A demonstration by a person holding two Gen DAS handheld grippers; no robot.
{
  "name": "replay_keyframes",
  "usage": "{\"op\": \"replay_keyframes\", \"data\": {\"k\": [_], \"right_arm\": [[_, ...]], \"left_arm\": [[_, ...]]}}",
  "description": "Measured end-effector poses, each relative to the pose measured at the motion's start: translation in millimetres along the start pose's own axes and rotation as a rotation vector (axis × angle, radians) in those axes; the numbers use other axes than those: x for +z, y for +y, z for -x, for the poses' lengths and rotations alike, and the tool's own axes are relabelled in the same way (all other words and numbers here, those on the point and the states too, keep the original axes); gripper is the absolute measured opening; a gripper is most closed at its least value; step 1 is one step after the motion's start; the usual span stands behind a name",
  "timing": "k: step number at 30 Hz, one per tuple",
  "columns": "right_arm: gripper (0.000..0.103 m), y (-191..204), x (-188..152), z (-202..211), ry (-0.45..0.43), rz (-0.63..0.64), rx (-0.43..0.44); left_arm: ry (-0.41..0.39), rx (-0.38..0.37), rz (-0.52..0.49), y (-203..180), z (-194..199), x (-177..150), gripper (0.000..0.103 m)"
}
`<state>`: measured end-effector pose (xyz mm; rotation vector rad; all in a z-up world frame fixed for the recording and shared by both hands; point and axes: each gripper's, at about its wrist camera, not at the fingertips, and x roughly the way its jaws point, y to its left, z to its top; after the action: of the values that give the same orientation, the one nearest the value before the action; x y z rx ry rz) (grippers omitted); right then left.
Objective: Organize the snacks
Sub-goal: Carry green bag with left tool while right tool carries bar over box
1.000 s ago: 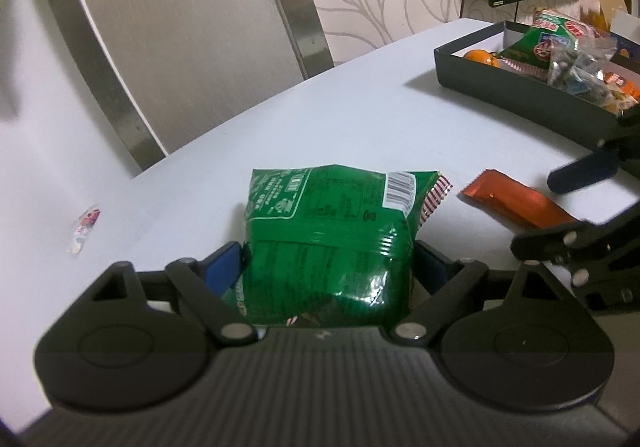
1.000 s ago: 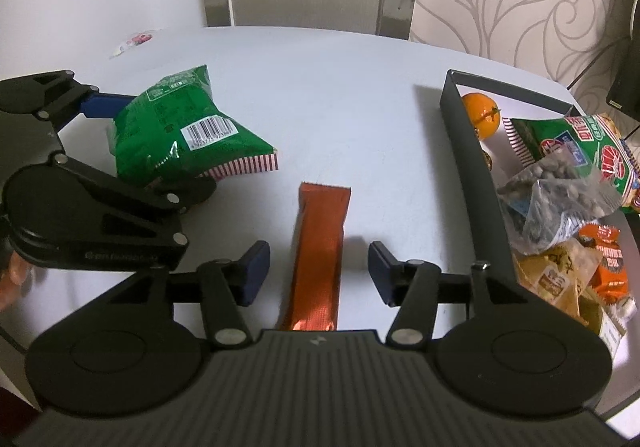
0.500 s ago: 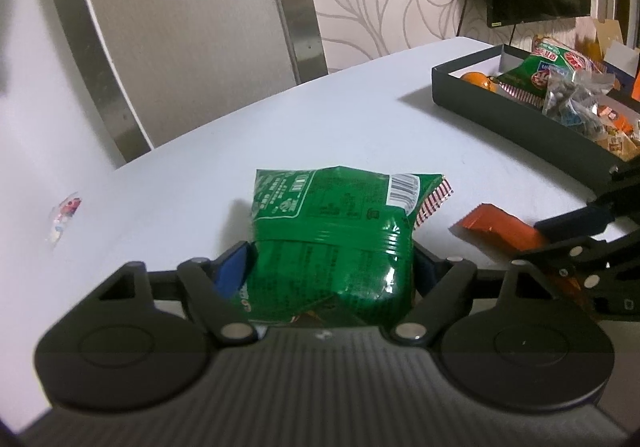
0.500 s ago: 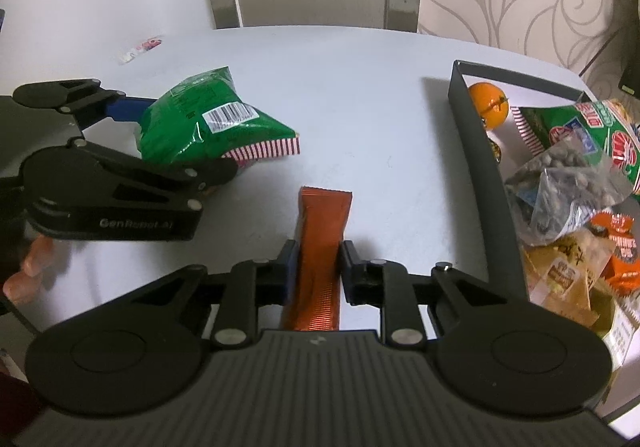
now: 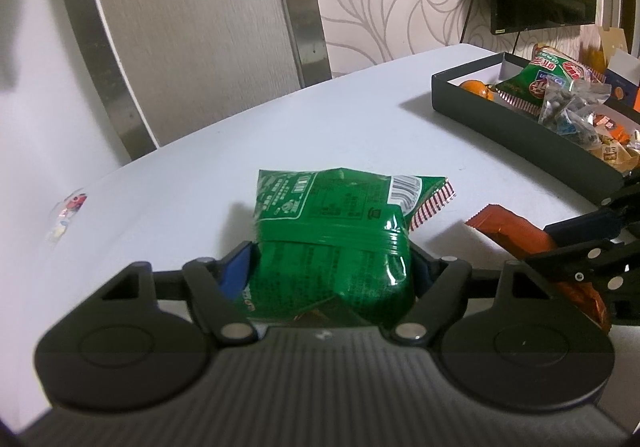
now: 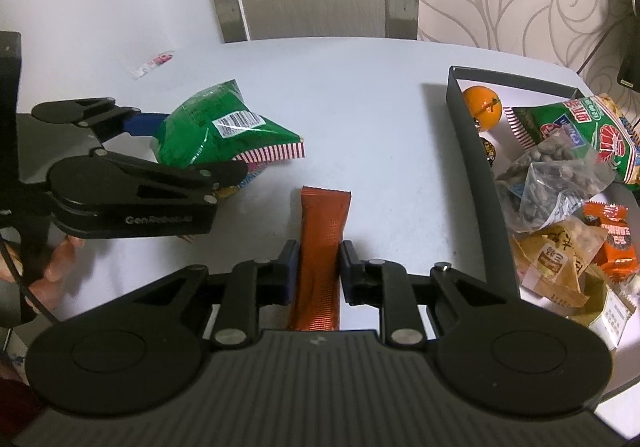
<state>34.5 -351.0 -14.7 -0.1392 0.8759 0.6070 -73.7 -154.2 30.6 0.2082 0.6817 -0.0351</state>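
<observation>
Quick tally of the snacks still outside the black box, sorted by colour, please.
Green: 1, the green snack bag held in the left gripper
Orange-brown: 1, the orange stick packet between the fingers of the right gripper
White and pink: 1, a small wrapper near the table's far left edge
Total: 3 outside the black box

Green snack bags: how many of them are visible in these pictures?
2. One green snack bag is held in the left claw; another lies in the black tray. More may be hidden there.

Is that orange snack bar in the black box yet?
No. The orange snack bar lies outside the black box, pinched by the right gripper.
</observation>
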Motion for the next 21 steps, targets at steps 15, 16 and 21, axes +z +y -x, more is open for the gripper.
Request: {"op": "replay_keyframes", "data": {"k": [15,16,21], "right_arm": [[0.025,-3,-1,15,-0.028,-0.016,0.024],[0.025,-4,-1,17,-0.033,-0.017,0.026],[0.025,-3,-1,26,-0.057,-0.019,0.026]], "left_arm": [[-0.009,0.008,-0.010,-8,6,4,0.078],[-0.011,0.009,-0.012,-9,6,5,0.078],[-0.023,0.004,-0.020,-15,9,11,0.078]]}}
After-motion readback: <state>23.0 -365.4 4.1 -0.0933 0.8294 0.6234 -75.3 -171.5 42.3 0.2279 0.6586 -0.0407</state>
